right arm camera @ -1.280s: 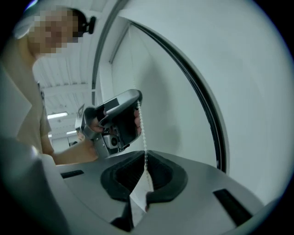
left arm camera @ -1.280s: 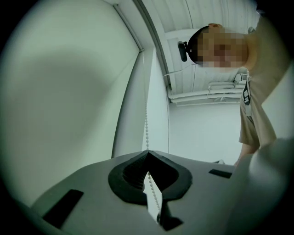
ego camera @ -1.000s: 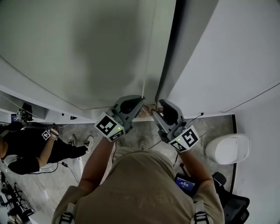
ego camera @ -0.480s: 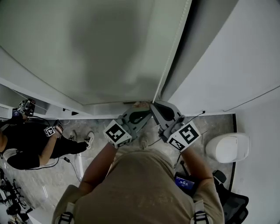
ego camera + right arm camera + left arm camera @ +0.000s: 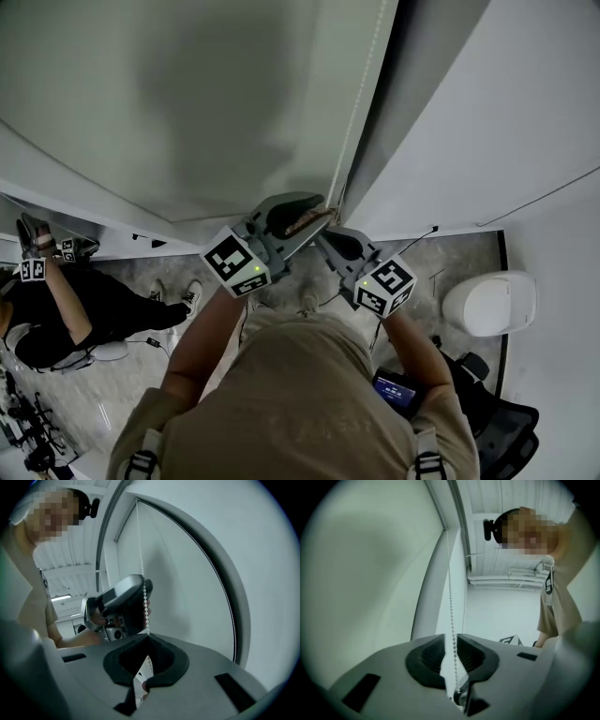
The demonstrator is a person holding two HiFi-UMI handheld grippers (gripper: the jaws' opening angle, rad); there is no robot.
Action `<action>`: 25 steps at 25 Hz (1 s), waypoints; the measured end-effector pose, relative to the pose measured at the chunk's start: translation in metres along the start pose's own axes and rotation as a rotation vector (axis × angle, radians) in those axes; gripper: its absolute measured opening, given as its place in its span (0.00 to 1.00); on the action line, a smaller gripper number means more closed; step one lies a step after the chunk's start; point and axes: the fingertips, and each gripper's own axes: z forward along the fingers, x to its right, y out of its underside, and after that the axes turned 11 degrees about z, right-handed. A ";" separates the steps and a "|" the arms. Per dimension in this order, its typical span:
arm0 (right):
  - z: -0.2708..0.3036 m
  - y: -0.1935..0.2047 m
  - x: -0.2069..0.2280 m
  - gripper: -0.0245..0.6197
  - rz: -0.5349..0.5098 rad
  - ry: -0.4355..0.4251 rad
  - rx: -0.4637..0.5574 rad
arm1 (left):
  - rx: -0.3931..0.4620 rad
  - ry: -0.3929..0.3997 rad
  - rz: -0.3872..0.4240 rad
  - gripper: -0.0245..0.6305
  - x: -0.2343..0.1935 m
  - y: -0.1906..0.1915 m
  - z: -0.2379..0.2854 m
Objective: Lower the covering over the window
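The left gripper (image 5: 449, 641) is just opened, slack around the bead chain (image 5: 451, 602), and the right gripper (image 5: 147, 638) just clamped on it below; a fresh pull seems readied

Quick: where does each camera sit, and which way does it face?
Head view: on the head, steeply down at the blind, left gripper, right gripper, forearms.
Left gripper view: on it, along jaws just opened around the bead chain; shirt at right.
Right gripper view: on it, jaws shut on the chain; left gripper beyond.
Gripper views share the chain.
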 end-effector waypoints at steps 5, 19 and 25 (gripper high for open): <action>-0.013 -0.010 0.000 0.05 -0.099 0.012 0.095 | -0.013 0.005 0.085 0.07 0.007 0.002 0.009; -0.032 -0.095 -0.028 0.05 -0.219 -0.025 0.271 | -0.080 0.071 -0.012 0.07 0.045 0.055 -0.001; -0.022 -0.036 0.014 0.05 -0.129 0.018 0.117 | 0.107 -0.018 -0.056 0.33 -0.002 -0.008 -0.009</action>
